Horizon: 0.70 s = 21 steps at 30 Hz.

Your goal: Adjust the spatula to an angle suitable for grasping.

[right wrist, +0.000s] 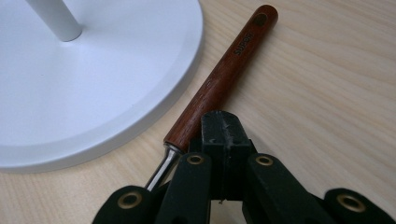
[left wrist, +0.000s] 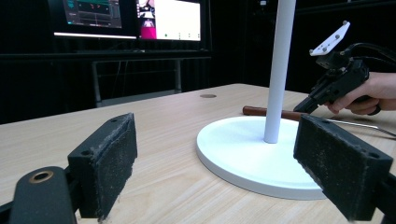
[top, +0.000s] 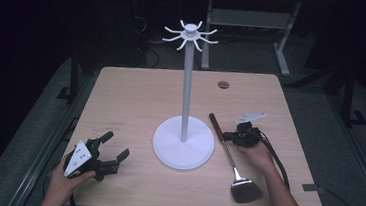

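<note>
A white hook stand (top: 187,83) rises from a round base (top: 183,143) at the table's middle, with curved hooks at its top (top: 191,33). A spatula with a dark wooden handle (top: 217,128) and a metal blade (top: 245,189) lies flat to the right of the base. My right gripper (top: 226,135) is shut, its closed tips resting against the lower end of the handle (right wrist: 224,74), with nothing between the pads. My left gripper (top: 117,145) stands open near the front left, holding nothing, and faces the base (left wrist: 252,154).
The wooden table (top: 136,94) has a round cable hole (top: 223,84) at the back right. Monitors (left wrist: 130,18) glow beyond the table in the left gripper view. A grey desk frame (top: 248,18) stands behind on the floor.
</note>
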Each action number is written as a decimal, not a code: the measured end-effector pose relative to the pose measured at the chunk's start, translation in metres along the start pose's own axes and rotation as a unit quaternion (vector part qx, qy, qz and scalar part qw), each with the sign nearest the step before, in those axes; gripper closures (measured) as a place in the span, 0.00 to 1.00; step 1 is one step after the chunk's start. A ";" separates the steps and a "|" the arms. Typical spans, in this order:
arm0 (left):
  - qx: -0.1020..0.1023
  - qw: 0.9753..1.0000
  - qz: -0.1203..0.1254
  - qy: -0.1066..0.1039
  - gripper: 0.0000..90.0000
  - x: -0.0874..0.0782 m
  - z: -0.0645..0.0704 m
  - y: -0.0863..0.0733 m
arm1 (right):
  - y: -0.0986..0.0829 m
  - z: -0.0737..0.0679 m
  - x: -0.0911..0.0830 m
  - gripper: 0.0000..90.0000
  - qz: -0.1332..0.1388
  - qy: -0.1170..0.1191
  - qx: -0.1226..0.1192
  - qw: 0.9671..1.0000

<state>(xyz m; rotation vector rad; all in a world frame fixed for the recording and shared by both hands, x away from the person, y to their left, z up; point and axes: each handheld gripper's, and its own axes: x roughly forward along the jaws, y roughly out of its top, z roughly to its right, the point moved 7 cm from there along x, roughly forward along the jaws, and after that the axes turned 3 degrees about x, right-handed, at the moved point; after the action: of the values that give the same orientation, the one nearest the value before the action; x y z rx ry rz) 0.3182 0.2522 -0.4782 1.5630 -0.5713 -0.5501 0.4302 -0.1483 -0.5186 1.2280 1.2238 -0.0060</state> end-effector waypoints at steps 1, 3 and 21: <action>0.001 1.000 0.000 0.000 0.14 0.000 0.000 0.000 | 0.001 -0.001 0.001 1.00 0.002 0.001 -0.004 1.000; 0.001 1.000 0.001 -0.001 0.14 0.000 0.000 0.000 | 0.001 -0.002 0.001 1.00 0.002 0.003 -0.009 1.000; 0.001 1.000 0.001 0.000 0.14 0.000 0.000 0.000 | -0.004 -0.032 -0.034 1.00 -0.008 -0.007 -0.004 1.000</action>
<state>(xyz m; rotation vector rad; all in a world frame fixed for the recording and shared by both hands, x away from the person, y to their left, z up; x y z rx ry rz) 0.3182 0.2522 -0.4781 1.5649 -0.5732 -0.5479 0.3913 -0.1478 -0.4927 1.2100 1.2199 -0.0221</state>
